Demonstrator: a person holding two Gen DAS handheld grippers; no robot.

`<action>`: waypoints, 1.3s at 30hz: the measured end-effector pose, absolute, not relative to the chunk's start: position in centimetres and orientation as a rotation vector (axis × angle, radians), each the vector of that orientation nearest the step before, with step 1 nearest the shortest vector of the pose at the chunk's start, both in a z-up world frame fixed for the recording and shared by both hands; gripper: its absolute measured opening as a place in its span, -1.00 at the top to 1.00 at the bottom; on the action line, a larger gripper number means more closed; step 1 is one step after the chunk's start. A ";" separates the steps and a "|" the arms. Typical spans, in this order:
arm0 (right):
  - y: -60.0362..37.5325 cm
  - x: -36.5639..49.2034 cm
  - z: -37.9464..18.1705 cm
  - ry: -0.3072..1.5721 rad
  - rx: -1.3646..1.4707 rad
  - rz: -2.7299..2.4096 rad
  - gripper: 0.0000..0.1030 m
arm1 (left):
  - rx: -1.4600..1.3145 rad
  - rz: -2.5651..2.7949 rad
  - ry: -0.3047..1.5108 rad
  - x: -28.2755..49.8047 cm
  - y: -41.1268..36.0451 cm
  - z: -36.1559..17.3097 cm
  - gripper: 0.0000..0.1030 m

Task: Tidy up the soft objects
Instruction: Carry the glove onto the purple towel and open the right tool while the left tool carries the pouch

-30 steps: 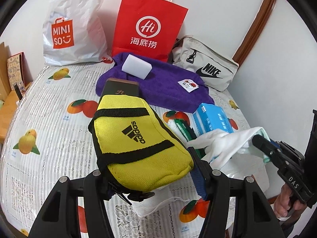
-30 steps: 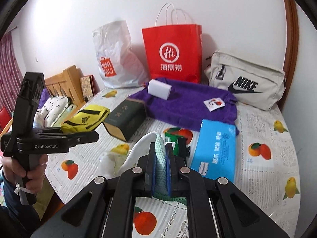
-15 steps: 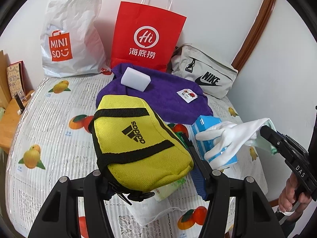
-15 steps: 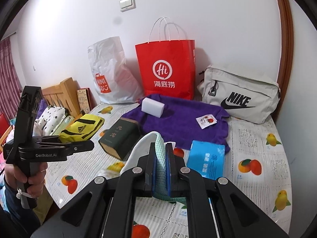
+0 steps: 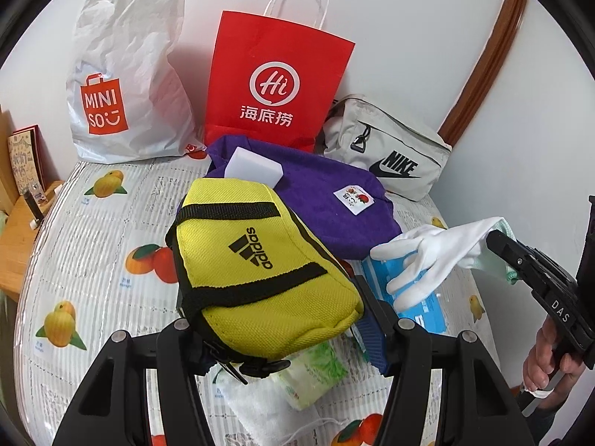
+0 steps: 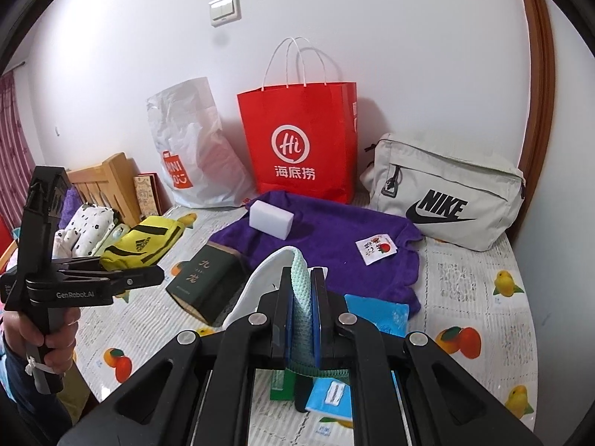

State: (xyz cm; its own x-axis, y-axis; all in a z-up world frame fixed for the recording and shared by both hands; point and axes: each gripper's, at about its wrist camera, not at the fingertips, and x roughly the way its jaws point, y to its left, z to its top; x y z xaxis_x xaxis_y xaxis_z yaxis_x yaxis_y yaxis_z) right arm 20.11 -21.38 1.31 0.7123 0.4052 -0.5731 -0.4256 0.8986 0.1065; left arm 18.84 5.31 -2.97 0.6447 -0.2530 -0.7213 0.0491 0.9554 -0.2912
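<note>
- L wrist view: left gripper (image 5: pixel 286 329) w/ fingers (image 5: pixel 375 329) set wide around the yellow Adidas pouch (image 5: pixel 256 271), gripping its near end; pouch held up off the bench (image 5: pixel 93 230), long axis running away from the fingers.
- Under the pouch, just below the fingers: white cloth (image 5: pixel 260 405) and a green-print tissue pack (image 5: pixel 316 371) lying on the bench.
- Right of the fingers: right gripper (image 5: pixel 500 245) w/ a white glove (image 5: pixel 427 264) and a bit of mint knit cloth (image 5: pixel 507 271) hanging from its tip, glove over a blue pack (image 5: pixel 416 297).
- Beyond the fingers: purple towel (image 5: pixel 334 204) w/ white sponge block (image 5: pixel 253 167) on it; further back Miniso bag (image 5: pixel 122 85), red Hi bag (image 5: pixel 279 78), grey Nike bag (image 5: pixel 390 148) against the wall.
- R wrist view: right gripper (image 6: pixel 302 304) fingers (image 6: pixel 319 312) narrow, pinched on mint knit cloth (image 6: pixel 301 304) w/ white glove (image 6: pixel 260 282) draped to their left.
- Left of the fingers: left gripper (image 6: pixel 148 267) in a hand (image 6: pixel 48 330), yellow Adidas pouch (image 6: pixel 143 243) at its tip.
- Ahead-left: dark green box (image 6: pixel 202 278). Ahead: purple towel (image 6: pixel 334 245), sponge block (image 6: pixel 271 217), bags behind.
- Below the fingers: blue pack (image 6: pixel 375 314), partly hidden.
</note>
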 end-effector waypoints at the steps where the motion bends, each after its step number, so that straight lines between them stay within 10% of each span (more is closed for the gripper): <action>1: -21.4 20.5 1.3 0.630 -0.032 0.460 0.84 | -0.256 -0.173 0.855 19.0 5.4 -3.0 -0.14; 39: -21.8 38.6 -6.8 0.837 -0.014 0.335 0.81 | -0.302 -0.119 1.017 35.4 4.5 -8.7 -0.14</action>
State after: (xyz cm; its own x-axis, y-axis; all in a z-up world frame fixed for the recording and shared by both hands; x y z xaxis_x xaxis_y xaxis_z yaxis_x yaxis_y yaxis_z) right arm 38.65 -21.81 -6.84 0.6206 0.2859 -0.7301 -0.2966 0.9476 0.1190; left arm 35.40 4.55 -8.73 0.5235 -0.2371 -0.8184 -0.0419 0.9522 -0.3026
